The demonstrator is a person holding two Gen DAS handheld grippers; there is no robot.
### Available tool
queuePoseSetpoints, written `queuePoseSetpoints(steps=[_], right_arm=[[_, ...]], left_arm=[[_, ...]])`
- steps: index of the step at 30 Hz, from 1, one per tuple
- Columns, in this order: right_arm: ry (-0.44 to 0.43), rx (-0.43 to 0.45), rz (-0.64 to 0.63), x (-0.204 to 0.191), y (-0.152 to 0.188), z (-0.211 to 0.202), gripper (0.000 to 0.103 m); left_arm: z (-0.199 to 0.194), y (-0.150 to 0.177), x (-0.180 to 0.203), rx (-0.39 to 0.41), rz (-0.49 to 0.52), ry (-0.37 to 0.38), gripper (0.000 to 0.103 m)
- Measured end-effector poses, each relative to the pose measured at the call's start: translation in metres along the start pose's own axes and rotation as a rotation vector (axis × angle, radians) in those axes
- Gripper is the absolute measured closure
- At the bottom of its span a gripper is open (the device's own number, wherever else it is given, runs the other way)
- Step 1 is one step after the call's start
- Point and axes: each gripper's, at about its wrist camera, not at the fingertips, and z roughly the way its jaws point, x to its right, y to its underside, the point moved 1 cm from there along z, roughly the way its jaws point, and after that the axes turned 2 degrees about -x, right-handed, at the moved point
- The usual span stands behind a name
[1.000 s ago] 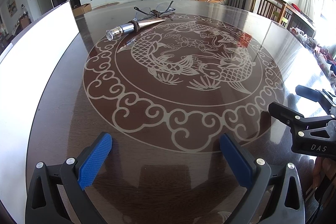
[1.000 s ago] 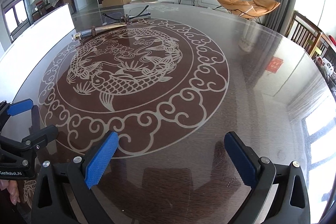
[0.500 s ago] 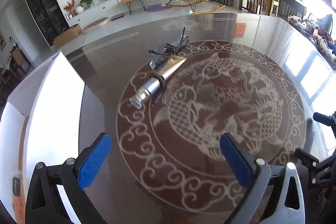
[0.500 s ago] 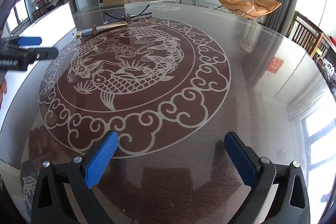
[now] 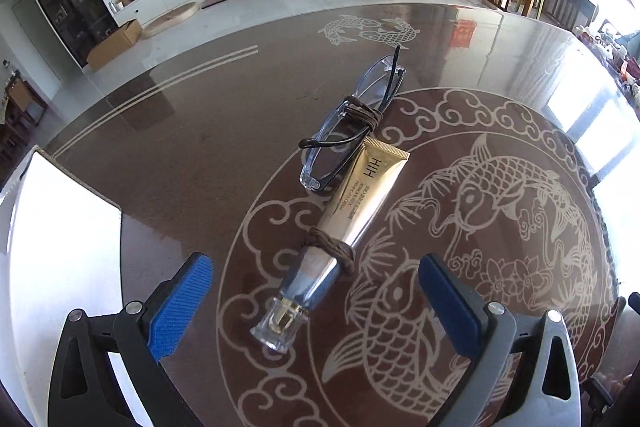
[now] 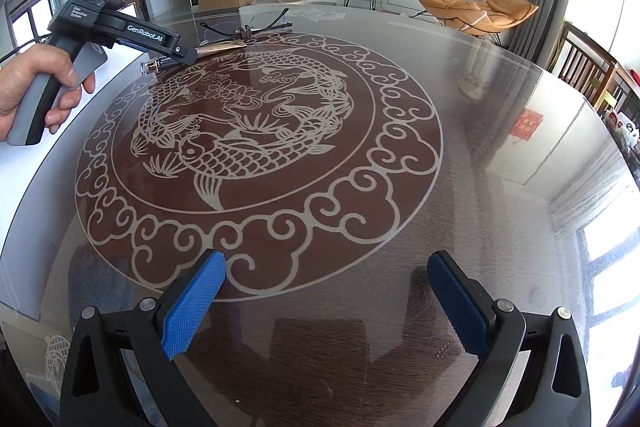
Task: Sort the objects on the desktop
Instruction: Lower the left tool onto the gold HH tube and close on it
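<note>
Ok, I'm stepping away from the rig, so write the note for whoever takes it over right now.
Left gripper: open, empty, low over the gold cream tube, its clear cap between the blue pads.
Right gripper: open, empty, over bare table at the near edge.
A brown hair tie loops the tube; glasses lie beside its far end with a second brown hair tie on them.
Done: nothing sorted.
Left: grasp the tube, then sort the glasses and ties.

both tongs (image 5: 316, 301) (image 6: 326, 301) gape wide, holding nothing.
</note>
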Motion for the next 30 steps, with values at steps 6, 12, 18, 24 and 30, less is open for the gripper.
queuePoseSetpoints(steps=[6,12,18,24,30], right_arm=[[0.000,0.000,0.000,0.000,0.000,0.000,0.002],[0.001,0.000,0.001,0.000,0.000,0.001,0.002],[0.001,0.000,0.002,0.000,0.000,0.000,0.002],[0.002,0.000,0.001,0.000,0.000,0.000,0.002],[0.010,-0.002,0.002,-0.001,0.000,0.000,0.001]], left_arm=[[0.012,-0.003,0.014,0.007,0.031,0.021,0.000],[0.006,-0.005,0.007,0.051,-0.033,0.094,0.059],[-0.003,0.011,0.006,0.045,-0.048,0.058,0.074],[-0.030,0.071,0.013,0.047,-0.097,0.038,0.074],[-0.064,0.147,0.027,0.076,-0.105,0.043,0.073]])
